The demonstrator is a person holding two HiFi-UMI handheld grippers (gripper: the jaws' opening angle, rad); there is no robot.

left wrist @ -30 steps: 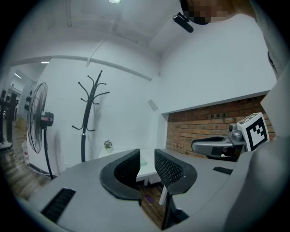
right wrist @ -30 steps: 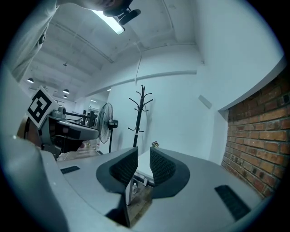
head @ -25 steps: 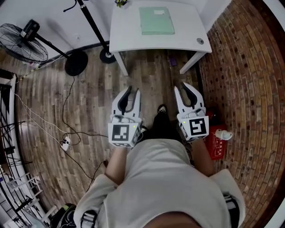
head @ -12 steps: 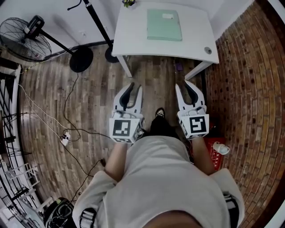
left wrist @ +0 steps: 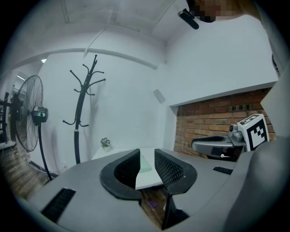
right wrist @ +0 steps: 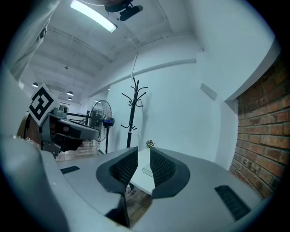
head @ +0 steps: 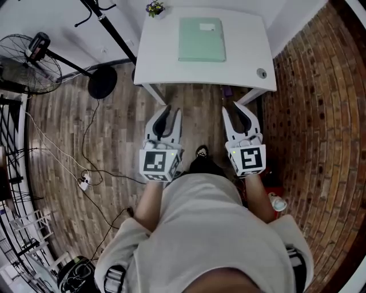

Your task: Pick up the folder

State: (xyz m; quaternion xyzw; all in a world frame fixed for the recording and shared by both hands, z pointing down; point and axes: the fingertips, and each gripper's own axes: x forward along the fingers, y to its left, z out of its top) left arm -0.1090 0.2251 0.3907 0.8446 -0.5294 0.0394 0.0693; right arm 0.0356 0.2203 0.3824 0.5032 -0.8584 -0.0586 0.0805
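Note:
The pale green folder (head: 201, 39) lies flat on the white table (head: 166, 57), toward its far side. Both grippers are held level over the wood floor, just short of the table's near edge and pointing at it. Nothing sits in the narrow gap of my left gripper (head: 167, 114), which is open. My right gripper (head: 240, 113) stands the same way, open and empty. In the left gripper view the folder (left wrist: 146, 164) shows through the gap of that gripper (left wrist: 147, 154). In the right gripper view it (right wrist: 147, 172) shows beyond that gripper (right wrist: 144, 152).
A small potted plant (head: 154, 8) stands at the table's far left corner, a cable grommet (head: 261, 73) near its right front. A coat stand base (head: 103, 83) and a fan (head: 28, 54) are to the left. A brick wall (head: 320, 114) runs along the right. Cables (head: 86, 171) cross the floor.
The person has walked toward the table with both grippers held out. The table and folder now lie closer to the fingertips. The jaws have kept the same gap.

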